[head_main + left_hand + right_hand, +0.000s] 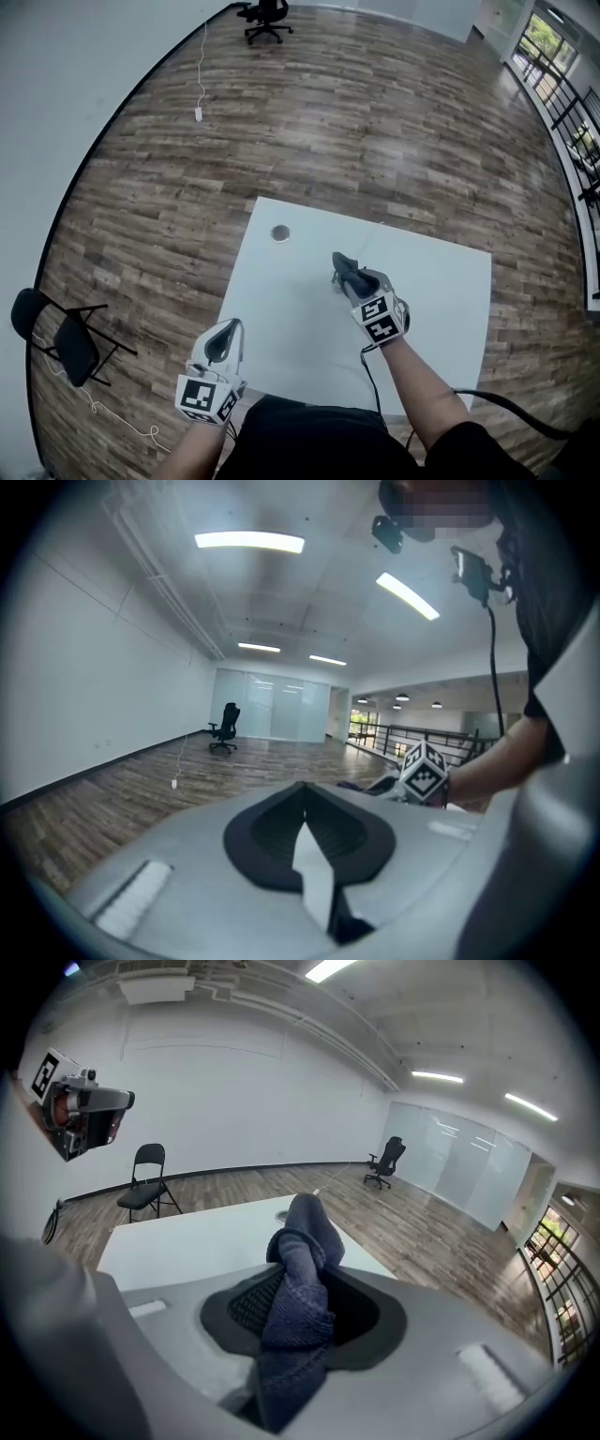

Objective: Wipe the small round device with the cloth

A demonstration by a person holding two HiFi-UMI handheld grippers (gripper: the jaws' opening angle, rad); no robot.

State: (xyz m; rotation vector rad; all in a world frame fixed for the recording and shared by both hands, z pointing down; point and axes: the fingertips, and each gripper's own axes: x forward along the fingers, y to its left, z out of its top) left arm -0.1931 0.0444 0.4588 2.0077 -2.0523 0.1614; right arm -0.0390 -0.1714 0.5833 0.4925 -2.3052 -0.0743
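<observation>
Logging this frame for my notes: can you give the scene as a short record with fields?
table: white
device: small, round, on the table's far left, nothing touching it
cloth: dark blue, clamped in right hand-held gripper, short of the device
left hand-held gripper: shut, empty, at the table's near edge

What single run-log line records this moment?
right tool: shut on cloth | left tool: shut, empty | round device: on table, apart from cloth
</observation>
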